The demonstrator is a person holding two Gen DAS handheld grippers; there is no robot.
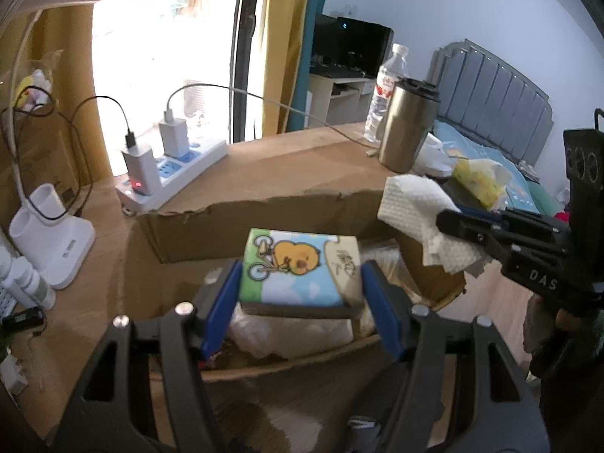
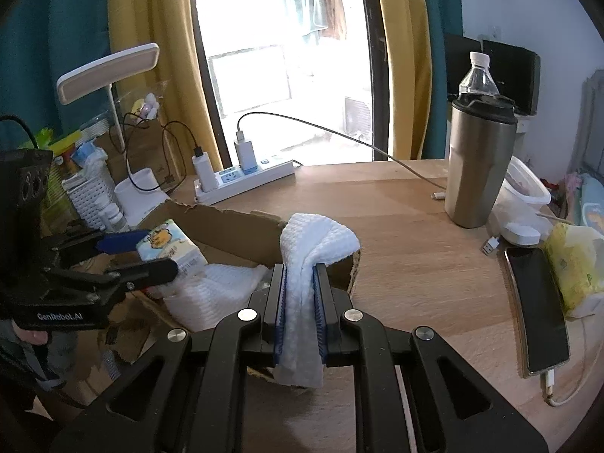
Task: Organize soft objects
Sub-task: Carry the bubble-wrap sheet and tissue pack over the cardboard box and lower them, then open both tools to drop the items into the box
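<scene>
My left gripper [image 1: 300, 275] is shut on a tissue pack [image 1: 298, 268] printed with a yellow chick on a bicycle, and holds it over the open cardboard box [image 1: 241, 222]. The pack also shows in the right wrist view [image 2: 171, 247], between the left gripper's fingers [image 2: 120, 243]. My right gripper [image 2: 300, 275] is shut on a folded white textured cloth [image 2: 313, 241], held above the box's right corner. In the left wrist view the cloth [image 1: 415, 207] hangs from the right gripper [image 1: 453, 222]. White padded material [image 2: 211, 290] lies inside the box.
On the wooden table [image 2: 415, 234] stand a steel tumbler [image 2: 479, 162], a water bottle [image 2: 478, 75], a power strip with chargers [image 2: 245, 177], a phone [image 2: 540, 302], a yellow tissue pack [image 2: 573, 260] and a plastic container [image 2: 524, 188]. A desk lamp [image 2: 109, 71] stands at left.
</scene>
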